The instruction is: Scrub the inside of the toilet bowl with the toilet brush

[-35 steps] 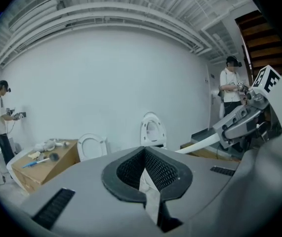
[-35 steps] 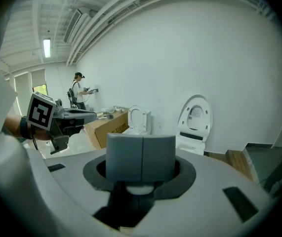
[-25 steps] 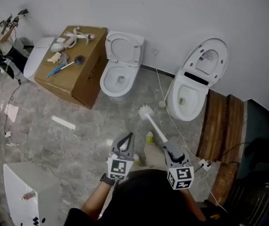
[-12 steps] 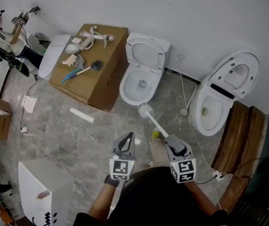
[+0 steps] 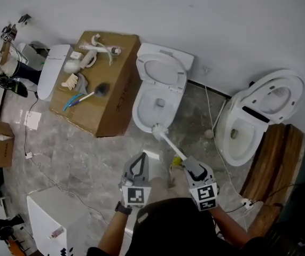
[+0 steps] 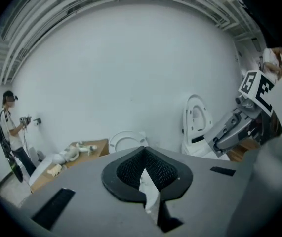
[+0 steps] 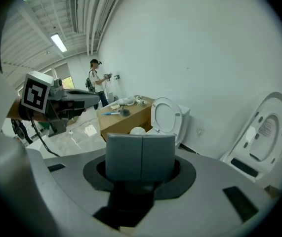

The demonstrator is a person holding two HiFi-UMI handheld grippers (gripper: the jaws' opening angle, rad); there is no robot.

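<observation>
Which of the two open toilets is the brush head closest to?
The toilet next to the cardboard box: the toilet brush has its head at that front rim. The other open toilet stands farther right.

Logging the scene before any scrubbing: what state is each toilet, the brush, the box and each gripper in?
Middle toilet: lid up, bowl open.
Right-hand toilet: lid up, bowl open.
Toilet brush: held by its handle, head at the middle toilet's front rim.
Right gripper: fingers shut on the brush handle.
Left gripper: fingers shut, nothing held.
Cardboard box: closed, small items lying on top.
</observation>
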